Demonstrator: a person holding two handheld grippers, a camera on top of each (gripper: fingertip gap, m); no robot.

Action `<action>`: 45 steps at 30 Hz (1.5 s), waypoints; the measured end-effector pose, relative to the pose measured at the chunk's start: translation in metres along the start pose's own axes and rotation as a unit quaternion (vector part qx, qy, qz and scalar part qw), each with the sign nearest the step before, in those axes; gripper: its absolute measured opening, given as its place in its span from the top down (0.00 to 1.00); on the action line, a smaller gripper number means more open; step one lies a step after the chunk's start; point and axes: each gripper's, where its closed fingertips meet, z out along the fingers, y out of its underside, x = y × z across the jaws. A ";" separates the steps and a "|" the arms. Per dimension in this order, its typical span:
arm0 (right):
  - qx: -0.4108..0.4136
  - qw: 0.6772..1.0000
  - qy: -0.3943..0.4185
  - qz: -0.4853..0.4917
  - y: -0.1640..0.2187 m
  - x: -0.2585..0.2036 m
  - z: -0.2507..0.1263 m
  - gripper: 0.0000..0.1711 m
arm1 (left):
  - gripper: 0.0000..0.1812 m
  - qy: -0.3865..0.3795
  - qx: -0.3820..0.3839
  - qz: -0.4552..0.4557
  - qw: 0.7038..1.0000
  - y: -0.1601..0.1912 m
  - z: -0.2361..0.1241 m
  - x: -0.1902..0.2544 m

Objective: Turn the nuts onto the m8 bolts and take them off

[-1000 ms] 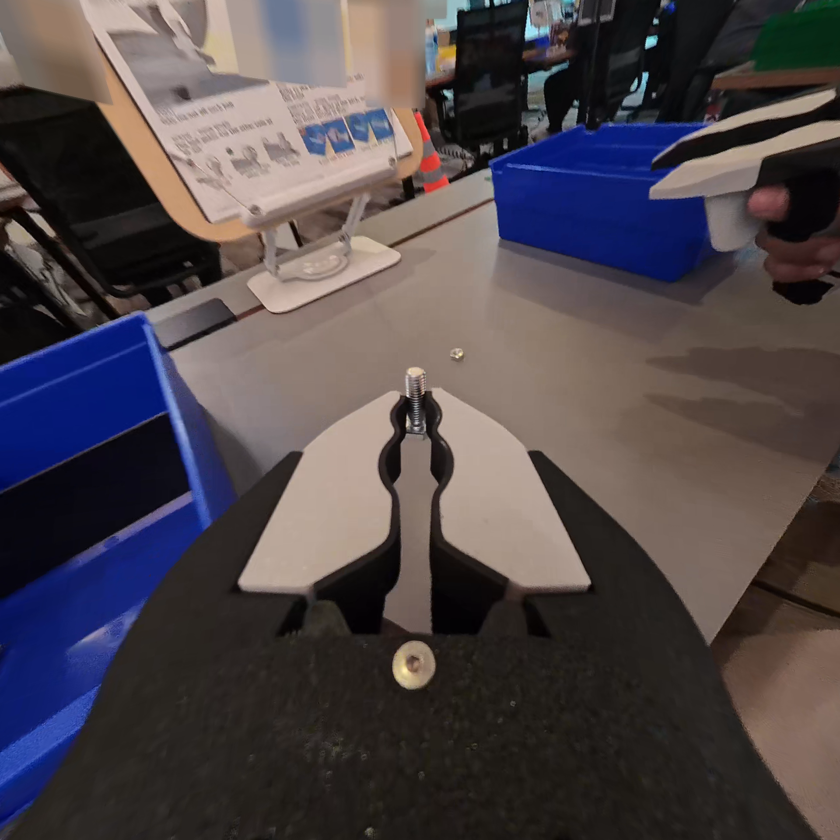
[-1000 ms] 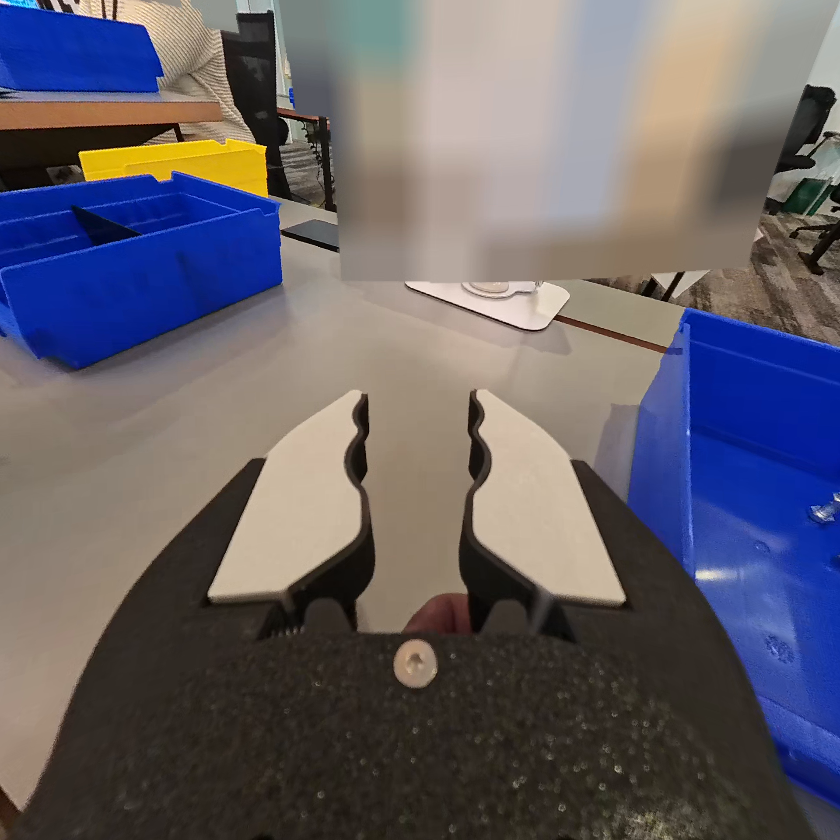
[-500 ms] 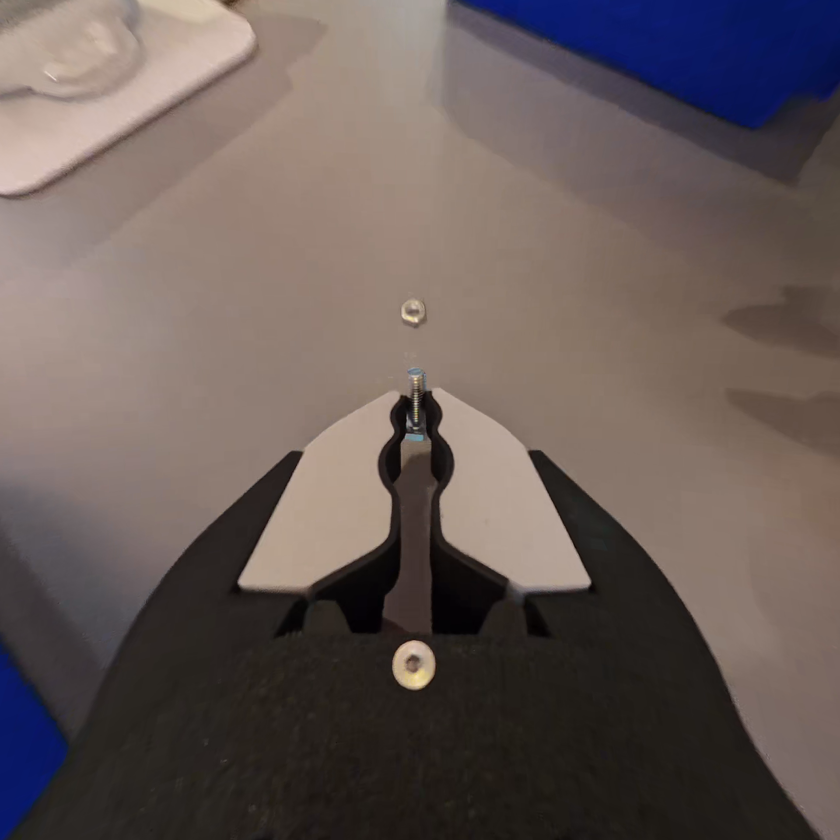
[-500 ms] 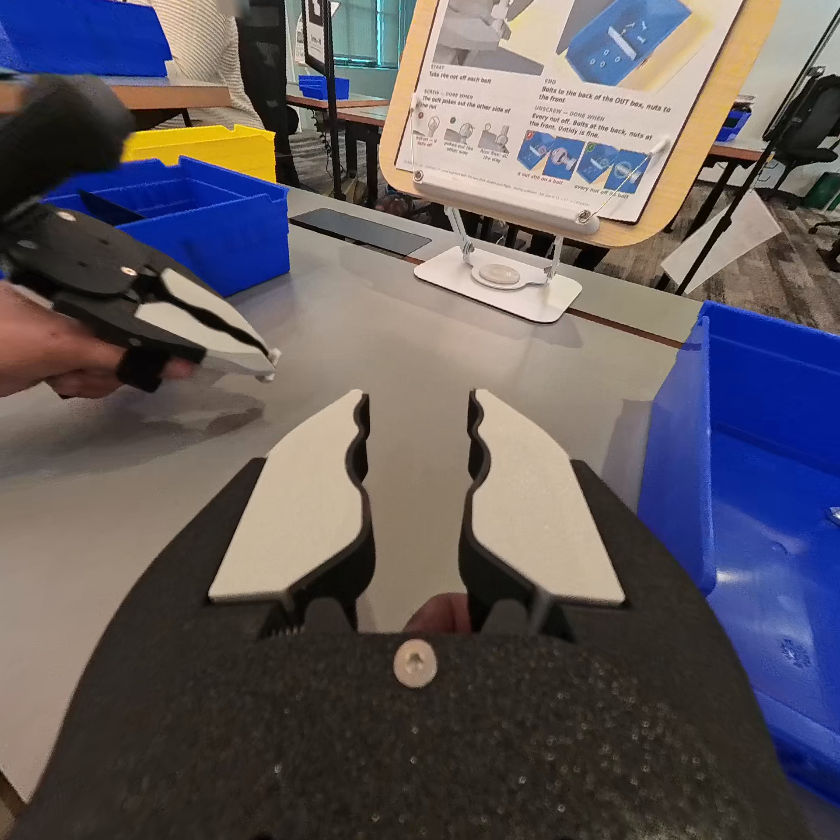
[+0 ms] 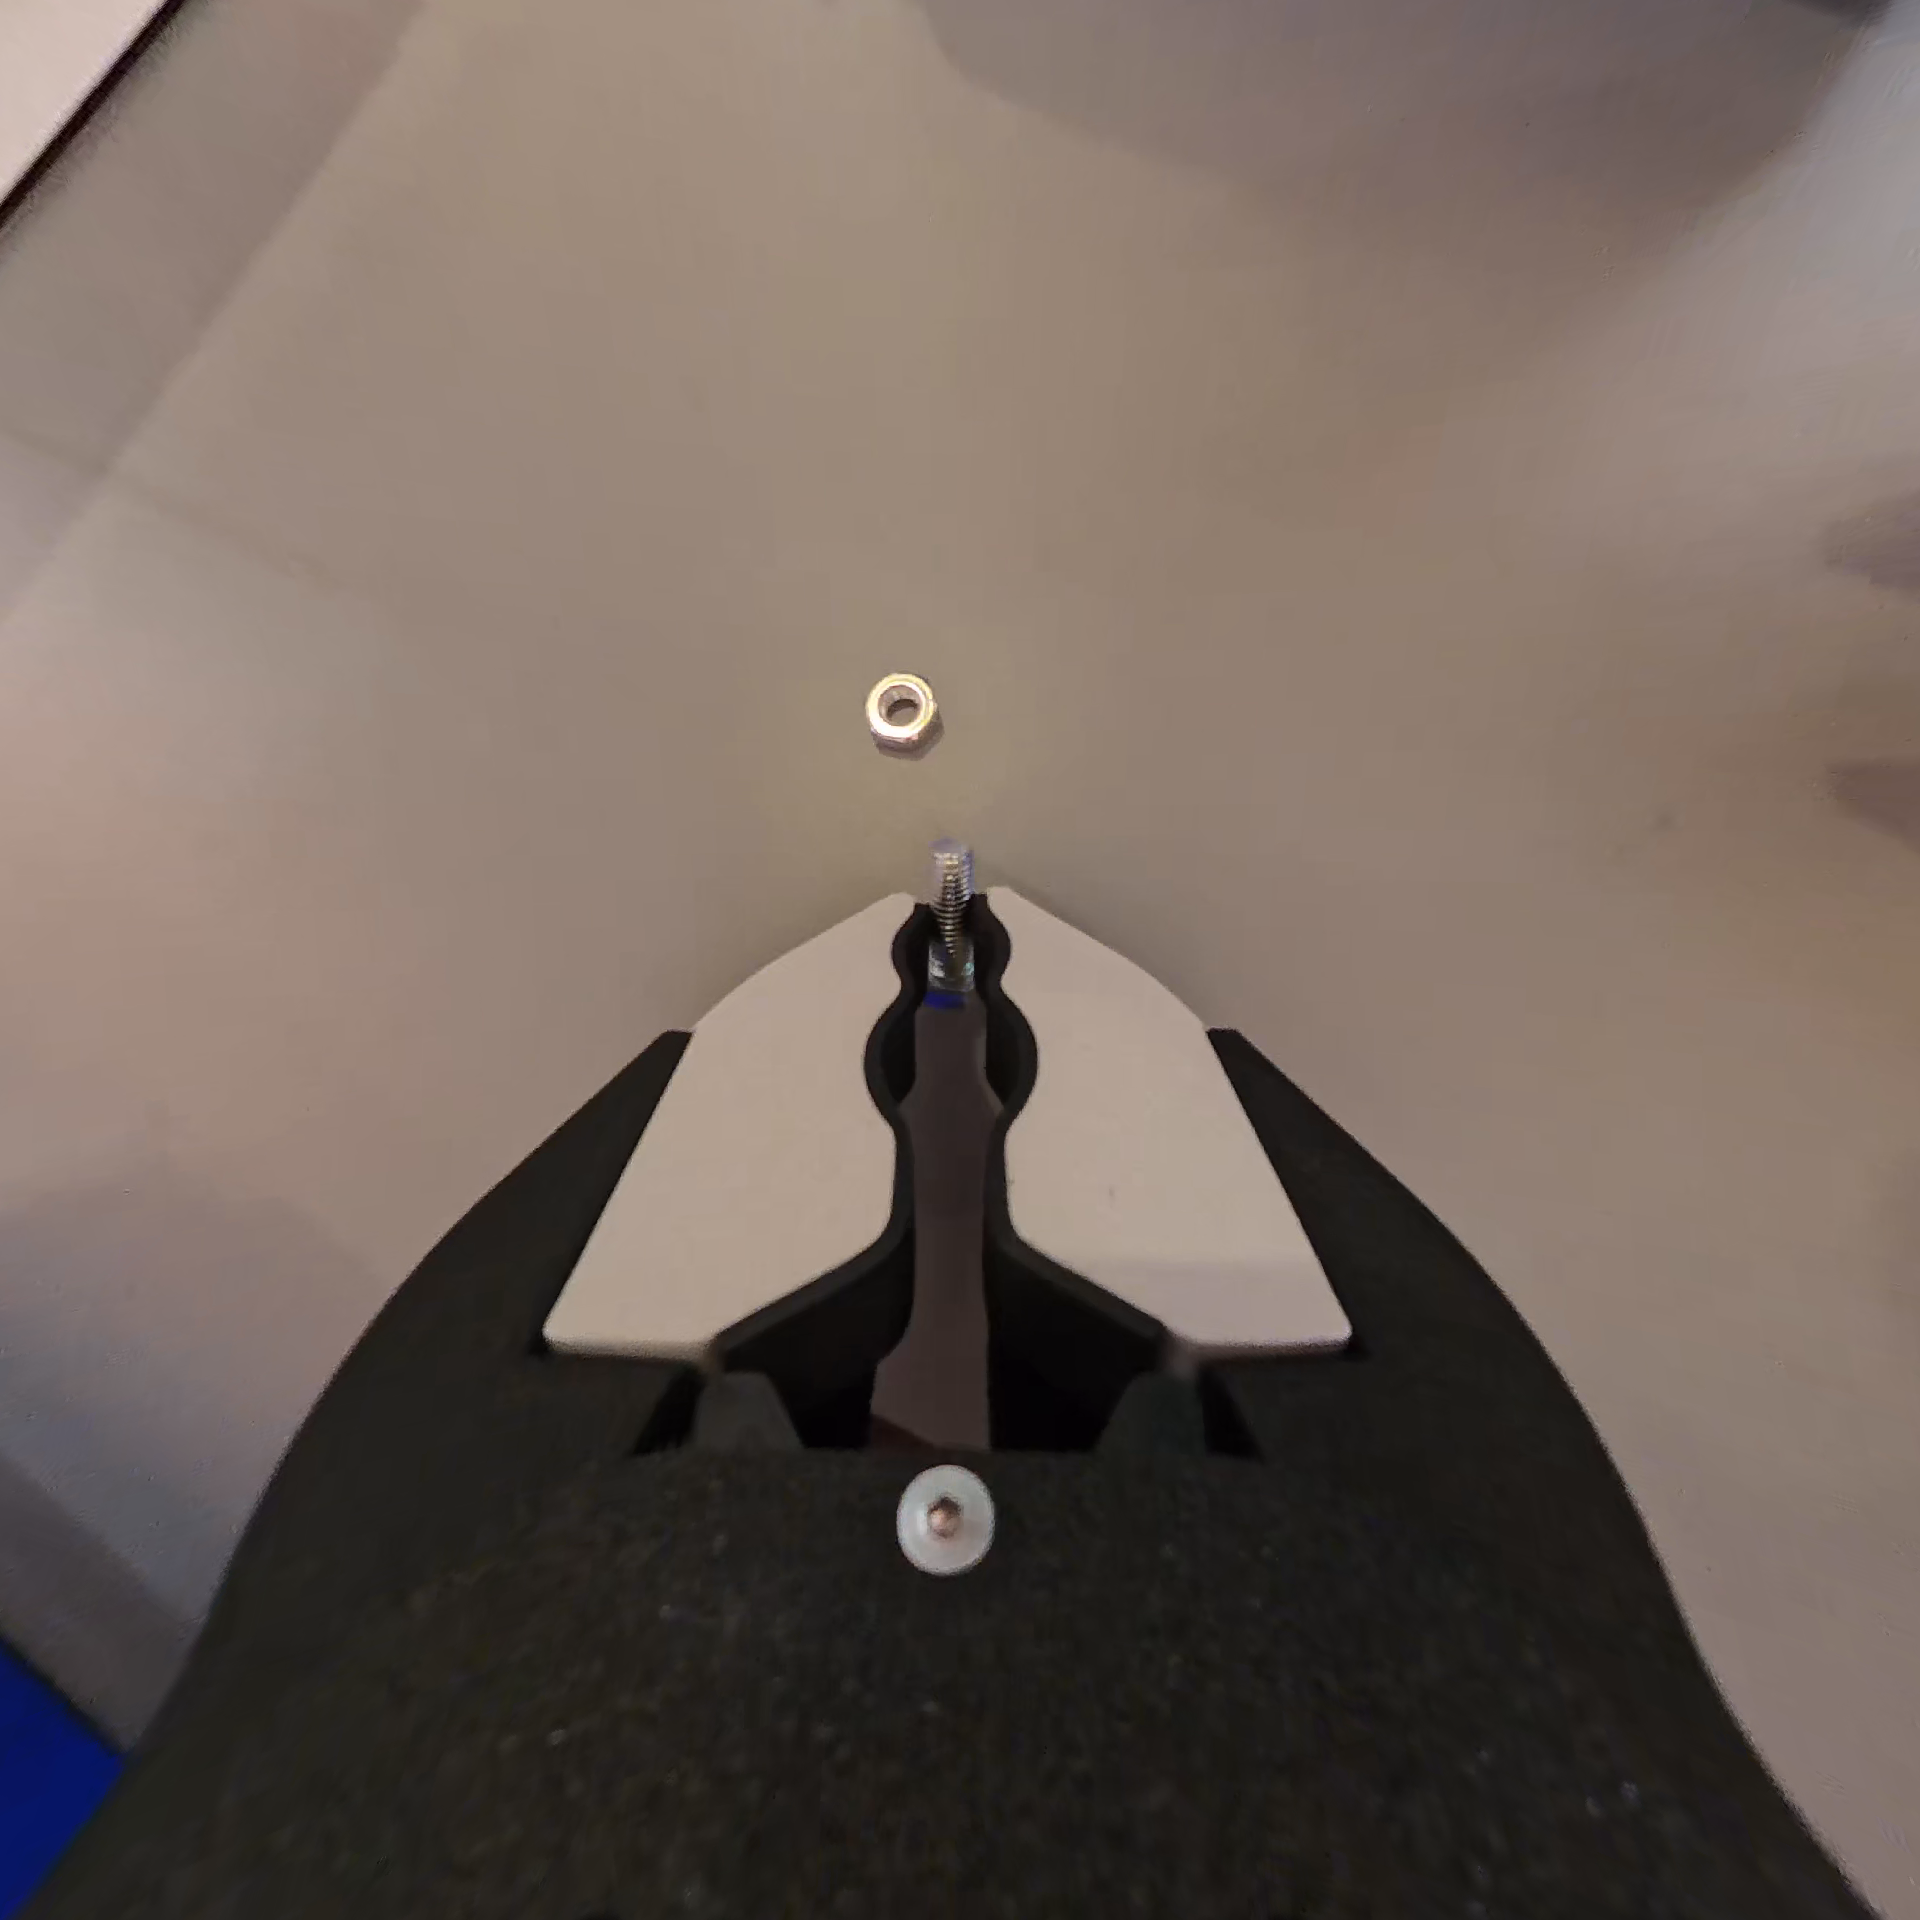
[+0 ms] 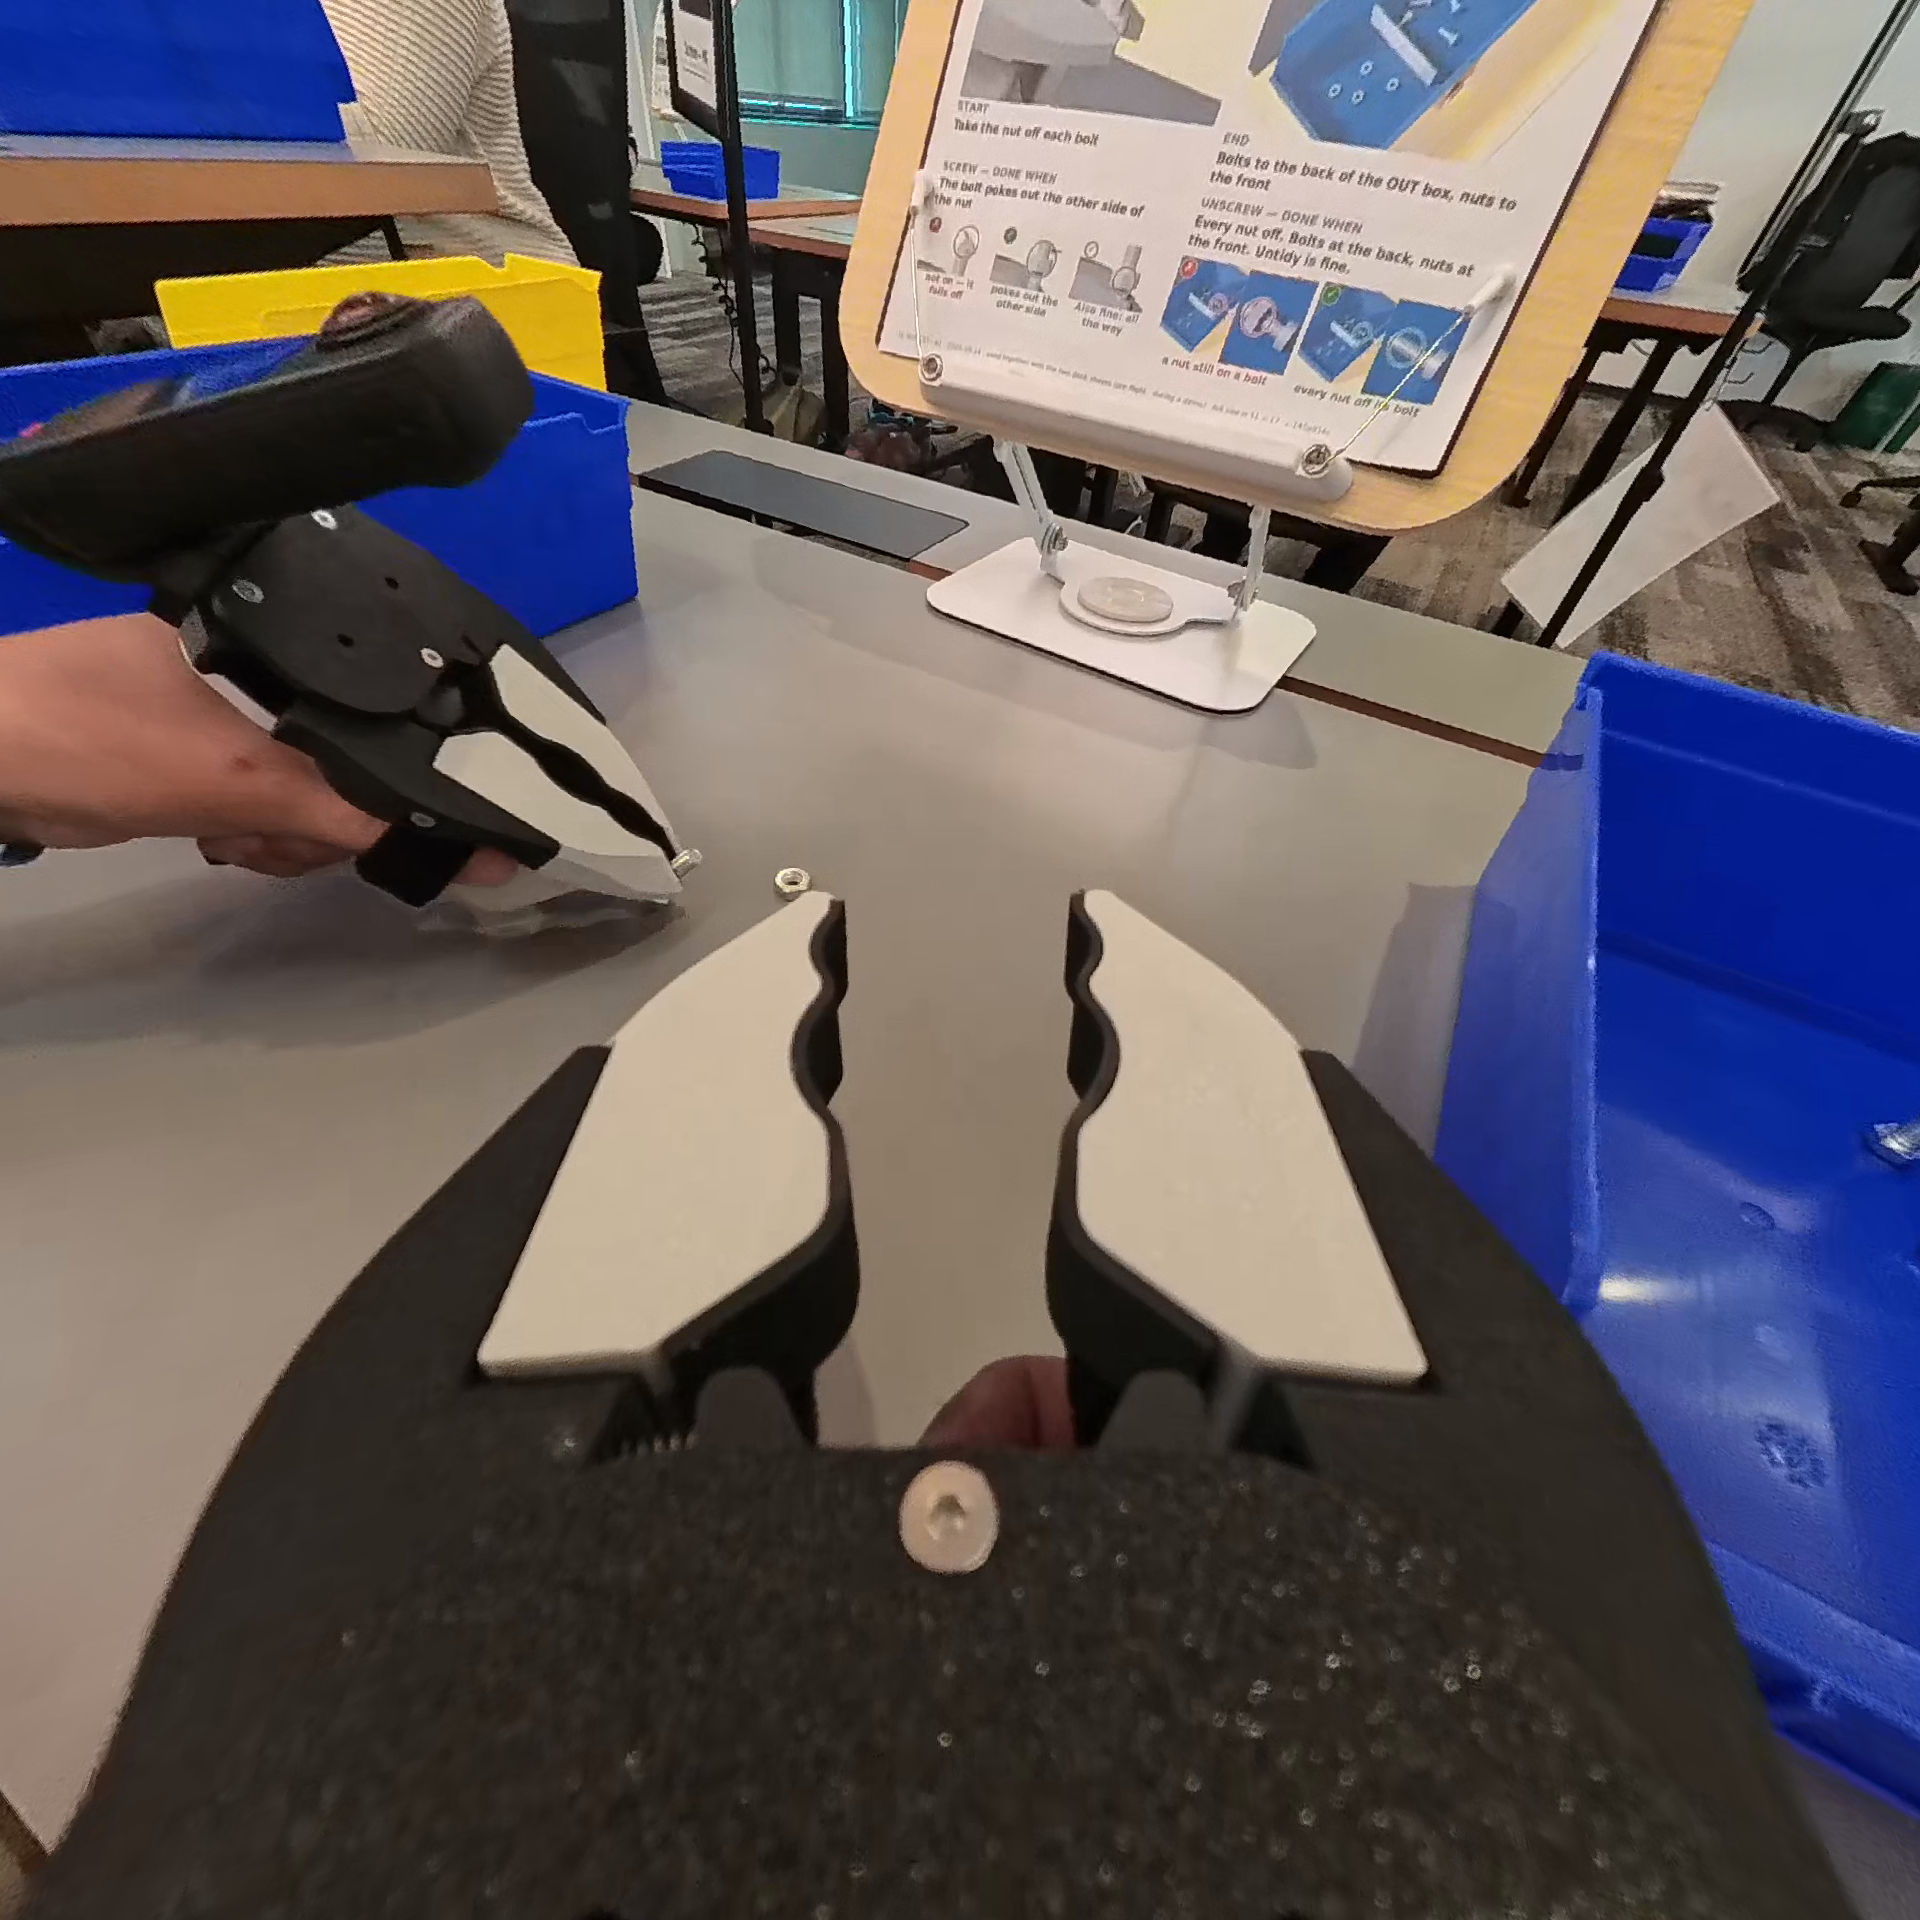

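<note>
My left gripper (image 5: 951, 914) is shut on a small silver bolt (image 5: 950, 883) whose threaded end sticks out past the fingertips, pointing down at the grey table (image 5: 1351, 520). A silver hex nut (image 5: 903, 713) lies flat on the table just beyond the bolt tip. In the right wrist view the left gripper (image 6: 665, 868) shows at the left, tilted down, with the bolt (image 6: 685, 860) close to the nut (image 6: 792, 882). My right gripper (image 6: 951, 914) is open and empty, just behind the nut.
A blue bin (image 6: 1714, 1143) stands at the right with a loose bolt (image 6: 1896, 1141) in it. Another blue bin (image 6: 551, 520) and a yellow bin (image 6: 395, 301) stand at the back left. An instruction board on a white stand (image 6: 1122, 623) is behind. The left gripper's tips are roughly 20 centimetres from the right gripper's. Between my left fingertips and the silver hex nut (image 5: 903, 713) there is roughly 4 centimetres.
My left gripper has tipped down and moved closer to the table, bringing the bolt tip near the nut. The right view has swung so the left gripper and the nut show.
</note>
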 end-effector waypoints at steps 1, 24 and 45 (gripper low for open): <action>0.000 1.000 0.001 0.000 0.000 0.001 0.000 0.77 | 0.96 0.001 0.000 -0.002 1.000 0.000 0.000 -0.001; -0.017 1.000 -0.004 0.006 0.019 -0.004 -0.004 0.76 | 0.59 -0.109 0.260 -0.013 0.959 0.051 -0.158 0.066; -0.002 1.000 -0.004 0.006 0.009 0.000 -0.010 0.77 | 0.65 0.039 0.054 0.058 0.996 0.002 0.003 0.000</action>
